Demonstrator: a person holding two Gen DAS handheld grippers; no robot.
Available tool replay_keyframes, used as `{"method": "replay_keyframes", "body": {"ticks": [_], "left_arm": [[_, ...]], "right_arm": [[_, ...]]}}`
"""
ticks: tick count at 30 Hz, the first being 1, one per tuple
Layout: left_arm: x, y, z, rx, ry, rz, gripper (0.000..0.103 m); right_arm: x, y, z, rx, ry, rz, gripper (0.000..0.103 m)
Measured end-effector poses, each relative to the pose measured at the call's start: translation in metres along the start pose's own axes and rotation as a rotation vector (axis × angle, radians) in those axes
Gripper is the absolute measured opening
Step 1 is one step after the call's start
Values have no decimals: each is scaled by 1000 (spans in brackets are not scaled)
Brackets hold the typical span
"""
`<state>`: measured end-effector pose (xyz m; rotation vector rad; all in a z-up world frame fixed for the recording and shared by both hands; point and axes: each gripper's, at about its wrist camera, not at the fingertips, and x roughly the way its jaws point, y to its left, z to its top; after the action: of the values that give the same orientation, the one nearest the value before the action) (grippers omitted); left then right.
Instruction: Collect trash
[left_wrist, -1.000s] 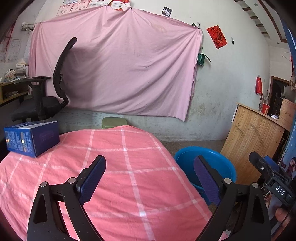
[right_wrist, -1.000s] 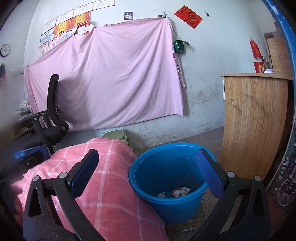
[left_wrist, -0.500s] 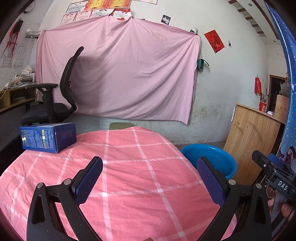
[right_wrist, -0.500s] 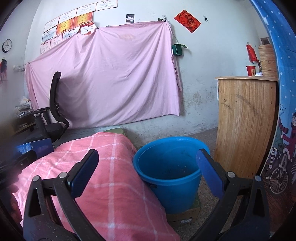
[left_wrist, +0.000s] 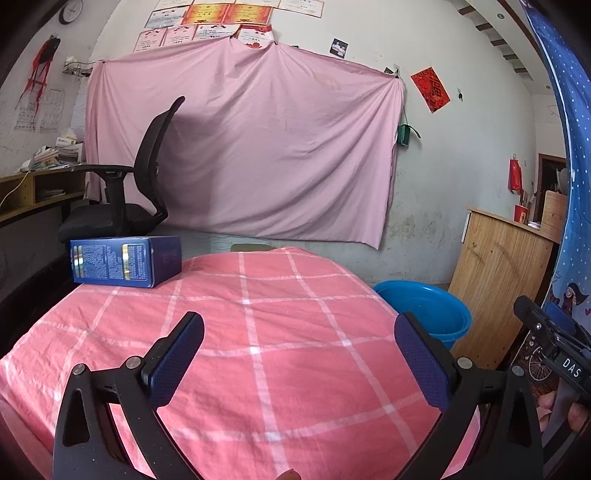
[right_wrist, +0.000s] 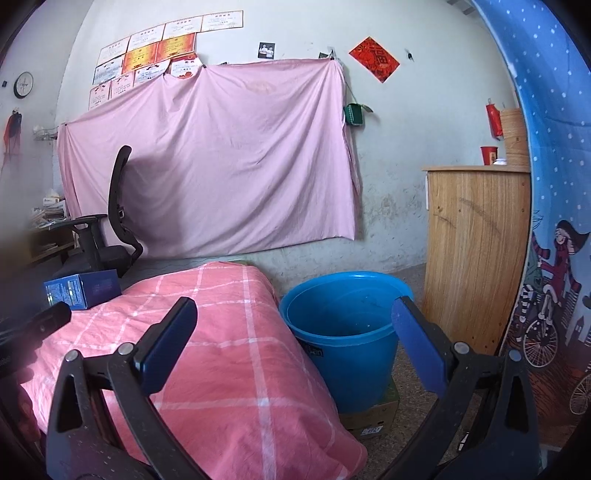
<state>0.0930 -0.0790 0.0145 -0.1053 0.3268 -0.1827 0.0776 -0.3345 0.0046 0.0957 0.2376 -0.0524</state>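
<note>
A dark blue carton lies on its side at the far left of the table with the pink checked cloth. The same blue carton shows in the right wrist view. A blue plastic bucket stands on a flat cardboard box to the right of the table; the bucket is partly hidden by the table edge in the left wrist view. My left gripper hovers open over the cloth, nothing between its pads. My right gripper is open and empty, between table edge and bucket.
A black office chair stands behind the table at the left, before a pink sheet on the wall. A wooden cabinet rises right of the bucket. A blue patterned curtain hangs at the far right.
Both grippers have drawn back from the table and bucket, so more cloth shows and the bucket's inside is out of sight. The blue carton has shifted toward the middle of the left view.
</note>
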Motion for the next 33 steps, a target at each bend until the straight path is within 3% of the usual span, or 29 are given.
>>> {"method": "replay_keyframes", "body": {"ticks": [13,21,33], "left_arm": [[-43,12,-22,12,-10,52,101],[-59,19,-32,14,-14,80,101],[-78,12,-44,19,-37,85,101]], "right_arm": [[-36,24,-15,-13,-4,12,103],[-48,38,-30,9,62,34,103],[-76,53,-34,-68,-49,-9,103]]}}
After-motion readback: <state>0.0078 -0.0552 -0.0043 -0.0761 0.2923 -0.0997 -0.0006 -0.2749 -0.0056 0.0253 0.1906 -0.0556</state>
